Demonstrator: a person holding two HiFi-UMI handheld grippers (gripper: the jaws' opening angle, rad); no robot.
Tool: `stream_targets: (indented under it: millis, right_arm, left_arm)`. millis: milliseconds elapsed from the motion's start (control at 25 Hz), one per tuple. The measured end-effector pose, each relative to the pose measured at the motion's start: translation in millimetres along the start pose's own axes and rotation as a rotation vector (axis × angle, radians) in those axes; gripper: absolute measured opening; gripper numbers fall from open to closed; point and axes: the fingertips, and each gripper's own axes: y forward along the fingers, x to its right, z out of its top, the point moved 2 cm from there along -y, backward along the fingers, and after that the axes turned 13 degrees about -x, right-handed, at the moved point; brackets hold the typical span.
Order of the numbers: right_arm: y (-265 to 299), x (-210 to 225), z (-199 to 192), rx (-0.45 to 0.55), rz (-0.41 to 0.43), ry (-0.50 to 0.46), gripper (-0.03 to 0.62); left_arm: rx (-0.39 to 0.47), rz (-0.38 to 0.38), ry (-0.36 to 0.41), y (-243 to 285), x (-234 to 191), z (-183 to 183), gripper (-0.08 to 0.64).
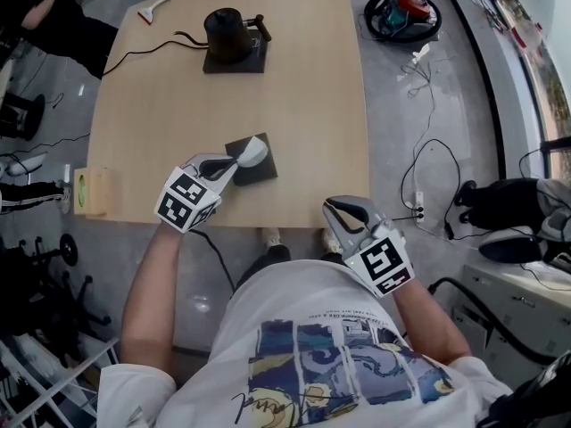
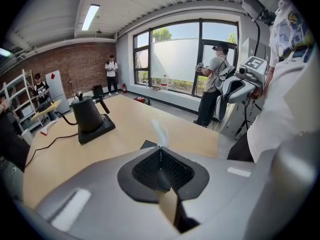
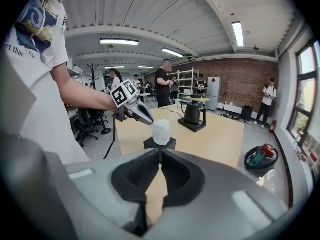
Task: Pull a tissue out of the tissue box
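A black tissue box [image 1: 252,169] sits on the wooden table [image 1: 294,105] near its front edge. A white tissue [image 1: 254,152] rises from the top of the box. My left gripper [image 1: 237,160] is shut on that tissue, just above the box. In the left gripper view the tissue [image 2: 161,131] pokes up past the closed tips, with a corner of the box [image 2: 148,144] behind it. My right gripper [image 1: 333,205] hangs off the table's front edge, shut with nothing in it. The right gripper view shows the tissue [image 3: 161,132] stretched up from the box [image 3: 160,144] by the left gripper [image 3: 146,120].
A black kettle [image 1: 230,34] on its base stands at the far side of the table, its cable [image 1: 143,52] trailing left. A small wooden box [image 1: 92,192] sits beside the table's left front corner. A coiled hose [image 1: 401,14] and cables lie on the floor at right. Several people stand around.
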Motion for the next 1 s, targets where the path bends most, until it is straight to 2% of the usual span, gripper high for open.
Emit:
stream_targets:
  millis: [600, 840, 1000]
  right_arm:
    - [-10, 10, -5, 0.027, 0.017, -0.028, 0.015]
    - [-16, 14, -9, 0.034, 0.03, -0.053, 0.015]
    - [-16, 14, -8, 0.039, 0.046, -0.075, 0.015]
  left_arm:
    - [-0.026, 0.057, 0.017, -23, -3, 8, 0.009]
    - [-0.002, 0.097, 0.007, -41, 4, 17, 0.009]
    - [0.047, 0.131, -0.02, -60, 9, 27, 0.009]
